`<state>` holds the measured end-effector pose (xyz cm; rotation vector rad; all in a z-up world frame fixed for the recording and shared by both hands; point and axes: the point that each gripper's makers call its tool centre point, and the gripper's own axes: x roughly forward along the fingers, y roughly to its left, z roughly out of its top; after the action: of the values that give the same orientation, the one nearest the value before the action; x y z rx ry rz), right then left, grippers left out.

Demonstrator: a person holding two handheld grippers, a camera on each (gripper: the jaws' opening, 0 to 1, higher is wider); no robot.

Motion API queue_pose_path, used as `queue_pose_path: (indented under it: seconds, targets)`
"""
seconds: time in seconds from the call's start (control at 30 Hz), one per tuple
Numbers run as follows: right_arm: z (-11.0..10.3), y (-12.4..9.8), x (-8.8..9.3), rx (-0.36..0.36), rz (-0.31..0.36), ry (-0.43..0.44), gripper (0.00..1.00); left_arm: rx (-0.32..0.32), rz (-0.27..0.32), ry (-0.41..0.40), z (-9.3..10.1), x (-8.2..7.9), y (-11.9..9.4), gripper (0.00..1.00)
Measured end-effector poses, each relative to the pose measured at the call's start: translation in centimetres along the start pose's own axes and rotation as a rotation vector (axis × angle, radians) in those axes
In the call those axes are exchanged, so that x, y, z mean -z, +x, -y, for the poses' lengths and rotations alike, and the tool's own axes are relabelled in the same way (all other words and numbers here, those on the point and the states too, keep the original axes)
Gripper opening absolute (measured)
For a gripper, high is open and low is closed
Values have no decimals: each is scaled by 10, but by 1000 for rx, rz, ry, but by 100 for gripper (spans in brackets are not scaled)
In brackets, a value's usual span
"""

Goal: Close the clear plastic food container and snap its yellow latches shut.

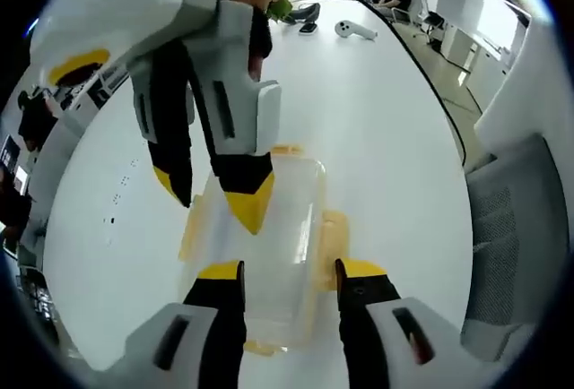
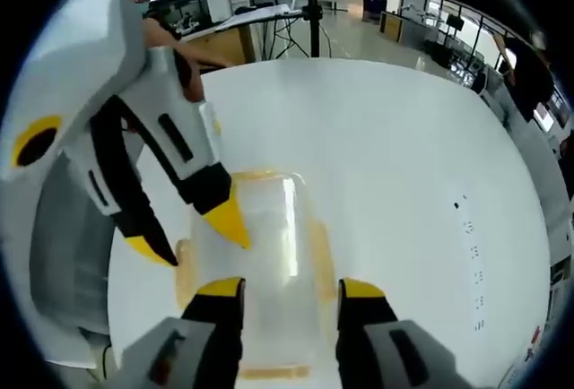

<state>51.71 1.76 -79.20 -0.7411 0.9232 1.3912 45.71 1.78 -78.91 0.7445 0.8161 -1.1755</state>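
Clear container [image 1: 269, 246] lying flat on the white worktop [image 1: 377, 129], lid on, yellow latches [image 1: 333, 238] along its sides and ends.

In the left gripper view: left gripper [image 1: 289, 283] low over the near end of the container, jaws parted, nothing between them, yellow tips straddling the lid. Right gripper [image 1: 220, 194] reaching in from above, pointing down at the lid, jaws apart, one yellow tip over the clear top, the other off the far long side by a side latch. Cannot tell whether the tips touch the plastic. Farther along the worktop, a white controller [image 1: 355, 30] and a dark item [image 1: 303, 12] with something green [image 1: 279, 9] beside it. Grey chair [image 1: 511, 228] past the worktop edge.

In the right gripper view: right gripper [image 2: 289, 292] over the near end of the container [image 2: 265, 255], jaws spread, empty, container lying lengthwise between and beyond them. Left gripper [image 2: 193, 232] coming in from the left, jaws open, one tip over the lid, the other at the left side latch [image 2: 184, 268]. Small dark marks [image 2: 471, 246] on the worktop [image 2: 404, 156] to the right. Tripod [image 2: 309, 12] and desks beyond the far edge.
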Motion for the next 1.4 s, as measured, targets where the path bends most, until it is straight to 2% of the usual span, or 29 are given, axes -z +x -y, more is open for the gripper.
queue_pose_path:
  seconds: [0.3,0.53,0.67,0.97,1.07,1.17,1.4]
  targets:
    - [4,3,0,-31,1,24,41,-53,18,32,2,2,1,40]
    - [0,4,-1,-62,-3,32,39,-93,31,46,3,2,3,42]
    - [0,5,0,-72,-10,34,39,-123,35,73,2,3,5,40]
    - [-1,5,2,-83,-22,23,39,-158,48,74,-1,1,6,37]
    - [-1,6,2,-84,-27,20,38,-178,54,101,1,3,8,37]
    - [-1,5,3,-86,-25,21,38,-192,71,80,0,2,9,36]
    - [-2,6,4,-88,-21,26,37,-229,86,86,1,1,11,36]
